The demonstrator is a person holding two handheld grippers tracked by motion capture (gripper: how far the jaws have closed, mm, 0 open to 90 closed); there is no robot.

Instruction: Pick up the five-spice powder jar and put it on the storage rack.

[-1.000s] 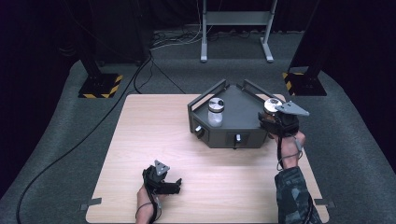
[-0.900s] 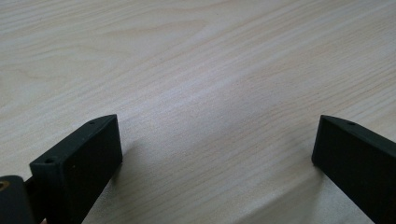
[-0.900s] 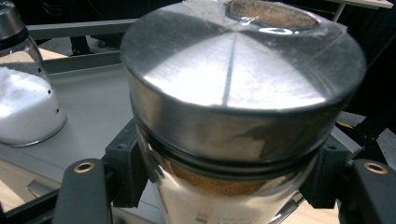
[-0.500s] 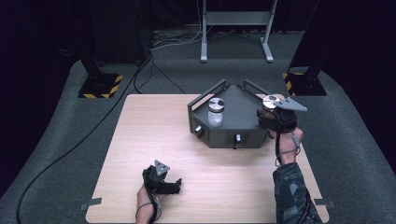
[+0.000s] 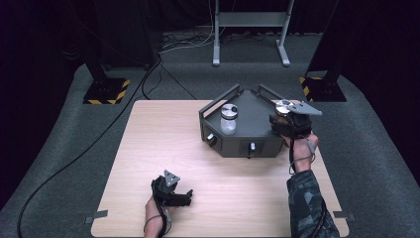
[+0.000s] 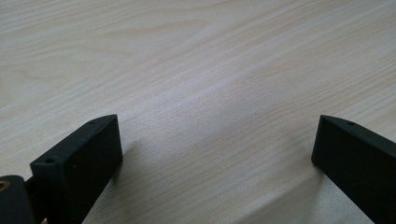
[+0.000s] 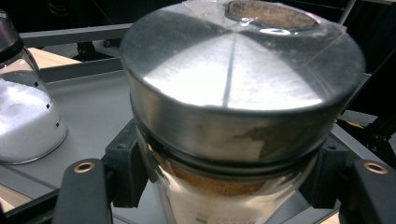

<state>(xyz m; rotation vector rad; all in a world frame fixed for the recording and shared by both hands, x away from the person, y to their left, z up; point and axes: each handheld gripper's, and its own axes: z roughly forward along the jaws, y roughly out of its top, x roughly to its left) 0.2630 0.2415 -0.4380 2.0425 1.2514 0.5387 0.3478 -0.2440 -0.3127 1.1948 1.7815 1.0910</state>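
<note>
The right hand-held gripper [image 5: 286,118] is clamped on a jar [image 7: 233,116], its black jaws pressing the glass just under the lid. The jar stands at the right end of a grey tray [image 5: 252,106] on the worktop [image 5: 148,148]. The step in hand looks like a lift or a placing of this jar; the next move calls for a steady, upright carry, since the glass is smooth. The lid is round brushed metal; brown powder shows inside. To that gripper's left stands a second jar [image 5: 229,118] of white grains. The left hand-held gripper [image 5: 171,191] rests open on pale wood grain, jaws apart with nothing between.
</note>
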